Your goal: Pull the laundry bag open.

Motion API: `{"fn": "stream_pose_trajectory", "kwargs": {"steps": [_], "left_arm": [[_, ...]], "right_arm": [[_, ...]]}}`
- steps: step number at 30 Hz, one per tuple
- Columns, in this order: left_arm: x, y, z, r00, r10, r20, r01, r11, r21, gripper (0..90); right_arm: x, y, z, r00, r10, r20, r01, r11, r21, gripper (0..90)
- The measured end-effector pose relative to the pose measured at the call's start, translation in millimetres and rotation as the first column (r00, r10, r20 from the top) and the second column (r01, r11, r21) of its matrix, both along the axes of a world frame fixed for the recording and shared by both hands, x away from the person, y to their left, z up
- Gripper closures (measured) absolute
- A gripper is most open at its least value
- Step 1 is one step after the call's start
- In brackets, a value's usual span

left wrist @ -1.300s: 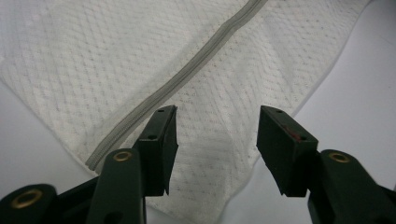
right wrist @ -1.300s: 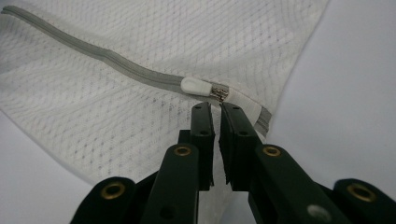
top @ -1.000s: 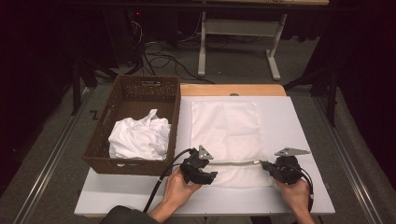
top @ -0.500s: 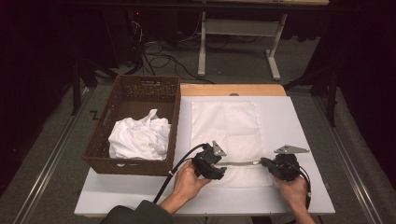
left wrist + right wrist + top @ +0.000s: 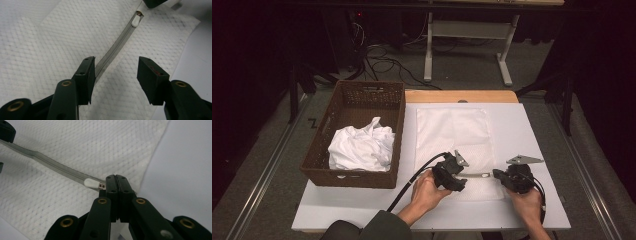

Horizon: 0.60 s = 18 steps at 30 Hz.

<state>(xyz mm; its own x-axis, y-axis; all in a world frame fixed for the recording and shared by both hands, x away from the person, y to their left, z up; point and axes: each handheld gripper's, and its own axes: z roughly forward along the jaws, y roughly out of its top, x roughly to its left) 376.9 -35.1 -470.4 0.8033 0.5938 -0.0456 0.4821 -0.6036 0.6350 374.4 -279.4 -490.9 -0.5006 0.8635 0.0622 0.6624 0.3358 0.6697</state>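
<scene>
Since the earlier frame the left gripper [image 5: 460,176] has slid rightward toward the right gripper [image 5: 498,175], jaws apart astride the zipper [image 5: 113,50]. The zipper runs lower-left to upper-right across the mesh bag [image 5: 452,130]; the right gripper is clenched at its pull [image 5: 91,183].

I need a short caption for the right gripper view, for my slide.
Right gripper shut on the zipper end beside the white pull tab, over a white mesh bag.
</scene>
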Motion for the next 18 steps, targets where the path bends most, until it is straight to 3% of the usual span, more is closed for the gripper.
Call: {"fn": "stream_pose_trajectory", "kwargs": {"steps": [6,10,18], "left_arm": [[2.0,-4.8,-2.1,1.0000,0.003,-0.004,-0.003,0.9996,-0.027,47.6],[2.6,-9.9,-1.8,1.0000,-0.001,0.009,0.001,0.9999,-0.013,46.8],[7.0,-20.6,-5.3,1.0000,-0.002,-0.007,0.002,1.0000,0.008,48.2]], "right_arm": [[0.4,-3.0,-1.2,1.0000,-0.002,0.002,0.002,1.0000,0.010,89.3],[1.7,-4.0,-3.4,0.9999,-0.003,-0.014,0.003,1.0000,0.009,89.0],[3.9,-5.0,-7.2,0.9995,-0.001,-0.033,0.000,1.0000,-0.005,89.1]]}}
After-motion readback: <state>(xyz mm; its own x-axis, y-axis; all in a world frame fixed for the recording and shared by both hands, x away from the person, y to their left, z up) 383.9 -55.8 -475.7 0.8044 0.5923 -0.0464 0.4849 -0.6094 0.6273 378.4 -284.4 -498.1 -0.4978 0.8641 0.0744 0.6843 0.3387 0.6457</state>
